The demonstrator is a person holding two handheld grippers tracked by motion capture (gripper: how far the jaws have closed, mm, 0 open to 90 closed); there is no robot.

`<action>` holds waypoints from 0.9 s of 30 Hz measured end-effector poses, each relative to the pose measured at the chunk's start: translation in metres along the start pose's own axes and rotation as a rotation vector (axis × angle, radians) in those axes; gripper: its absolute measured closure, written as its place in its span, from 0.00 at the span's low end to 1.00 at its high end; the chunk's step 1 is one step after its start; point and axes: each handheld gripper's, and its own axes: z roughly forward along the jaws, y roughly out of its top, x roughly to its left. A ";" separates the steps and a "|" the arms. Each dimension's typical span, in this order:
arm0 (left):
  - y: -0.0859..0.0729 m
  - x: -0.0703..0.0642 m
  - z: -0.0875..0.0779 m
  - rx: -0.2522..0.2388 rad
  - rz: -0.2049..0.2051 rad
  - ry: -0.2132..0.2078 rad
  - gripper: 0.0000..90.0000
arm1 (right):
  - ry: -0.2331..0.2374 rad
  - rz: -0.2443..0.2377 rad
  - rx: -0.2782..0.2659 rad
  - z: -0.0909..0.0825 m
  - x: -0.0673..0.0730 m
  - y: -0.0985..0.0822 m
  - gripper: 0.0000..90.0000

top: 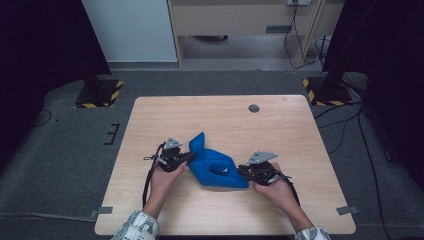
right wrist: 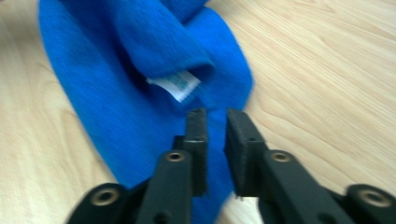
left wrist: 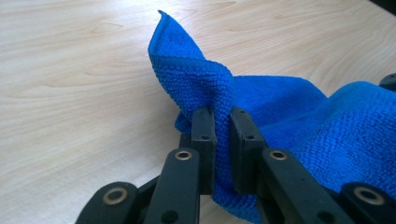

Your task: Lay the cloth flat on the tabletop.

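A crumpled blue cloth (top: 216,167) lies in the middle of the wooden table (top: 225,120), one corner standing up at its left. My left gripper (top: 186,158) is at that raised corner, shut on a fold of the blue cloth (left wrist: 196,79) that bulges above the jaws. My right gripper (top: 241,171) is at the cloth's right edge. Its jaws stand a little apart over the blue cloth (right wrist: 116,93), just short of a white label (right wrist: 175,84), and nothing looks pinched between them. The right gripper (right wrist: 215,116) view is blurred.
A small dark round grommet (top: 254,108) sits near the table's far edge. Two stands with yellow-black striped bases (top: 100,92) (top: 327,91) flank the table's far corners on the grey floor. Bare wood surrounds the cloth.
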 end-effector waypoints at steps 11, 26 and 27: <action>-0.002 -0.006 -0.004 -0.023 0.019 -0.024 0.91 | 0.038 0.005 0.025 0.029 0.011 0.009 0.58; -0.001 -0.009 -0.010 -0.045 0.029 -0.031 0.90 | 0.101 0.057 0.006 0.036 0.004 0.007 1.00; -0.002 -0.008 -0.012 -0.041 0.031 -0.015 0.90 | 0.095 0.055 0.007 0.033 0.003 0.008 1.00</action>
